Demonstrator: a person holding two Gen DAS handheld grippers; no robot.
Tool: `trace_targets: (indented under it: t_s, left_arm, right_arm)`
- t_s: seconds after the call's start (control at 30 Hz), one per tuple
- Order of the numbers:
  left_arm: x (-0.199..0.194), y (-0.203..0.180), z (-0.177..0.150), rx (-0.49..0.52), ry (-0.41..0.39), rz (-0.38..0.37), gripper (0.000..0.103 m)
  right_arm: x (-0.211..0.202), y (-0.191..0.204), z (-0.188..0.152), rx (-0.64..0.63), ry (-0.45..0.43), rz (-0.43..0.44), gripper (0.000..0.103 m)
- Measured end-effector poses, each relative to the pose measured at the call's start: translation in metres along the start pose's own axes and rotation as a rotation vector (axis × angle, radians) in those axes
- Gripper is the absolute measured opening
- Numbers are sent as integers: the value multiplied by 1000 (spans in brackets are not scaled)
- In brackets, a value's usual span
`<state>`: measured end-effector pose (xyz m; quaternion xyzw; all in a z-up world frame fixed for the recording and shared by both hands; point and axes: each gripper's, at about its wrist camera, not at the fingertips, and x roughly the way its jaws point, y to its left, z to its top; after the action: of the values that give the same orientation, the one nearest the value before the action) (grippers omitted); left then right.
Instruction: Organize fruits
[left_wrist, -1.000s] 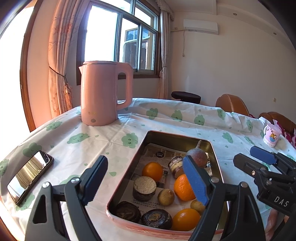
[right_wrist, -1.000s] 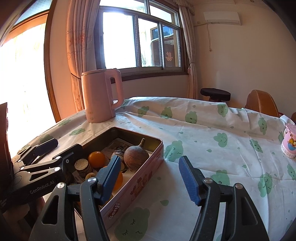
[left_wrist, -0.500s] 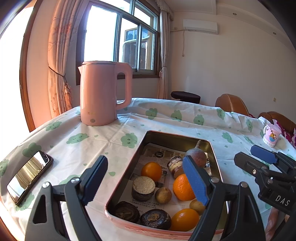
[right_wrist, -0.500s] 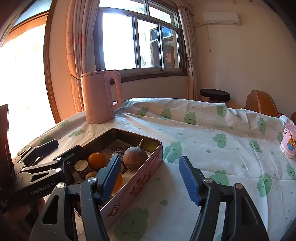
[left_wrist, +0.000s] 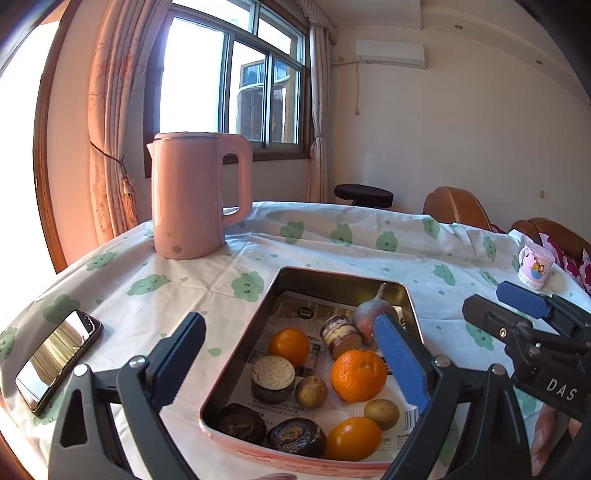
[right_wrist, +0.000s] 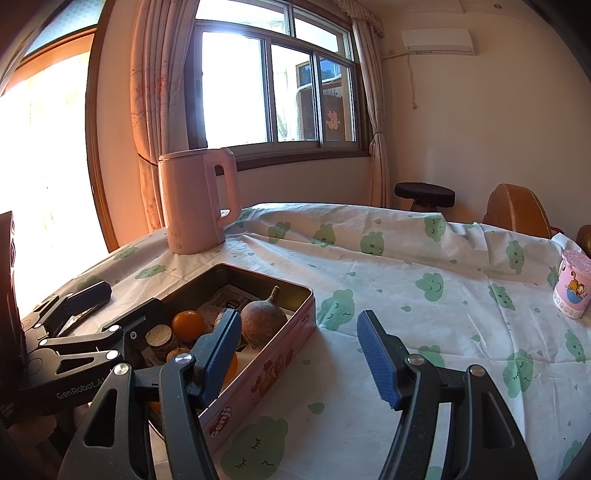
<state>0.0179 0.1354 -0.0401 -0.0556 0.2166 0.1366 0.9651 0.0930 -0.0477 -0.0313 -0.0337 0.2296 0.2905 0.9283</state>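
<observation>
Hovering over the near end of the tin (left_wrist: 258, 325), the left gripper (left_wrist: 291, 362) is holding its fingers spread and empty, one to the tin's left over the table (left_wrist: 332, 243) and one over its right side. Inside the tin, on printed paper, three oranges are lying: one toward the far left (left_wrist: 288, 346), one in the middle (left_wrist: 358, 375) and one at the near edge (left_wrist: 352, 438). Sitting among them are two small brownish fruits (left_wrist: 311, 391), a big reddish-brown stemmed fruit (left_wrist: 369, 317) at the far right, and several dark round cakes (left_wrist: 272, 373). To the tin's right, the right gripper (right_wrist: 295, 354) is also hanging released and empty, its left finger over the tin's right wall and its right finger over bare cloth. A kettle (left_wrist: 195, 195), phone (left_wrist: 55, 354) and cup (left_wrist: 535, 266) are standing well clear. Since all the fruit is already lying in the tin, mixed with cakes, the scene is fitting either a finished gathering or a sorting about to continue; the pictures are not settling which. Any grasp from here is calling for fingers lowered around one round fruit without nudging its close neighbours.
</observation>
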Motion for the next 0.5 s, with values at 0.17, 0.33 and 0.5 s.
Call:
trace_targets:
  t_s: [0.17,0.33,0.5]
  left_arm:
    - [-7,-4,2,12,-27,-6,101]
    - [-11,-8,3,18,-38,-15,103]
    - [-7,-11,2,18,-18,-12,103]
  right_arm:
    - [-4,-3,0,0,-7,-6,67]
    - [-5,-4,-1,1,-10,-8,67]
    - [-6,-5,-2,2,-10,-11,67]
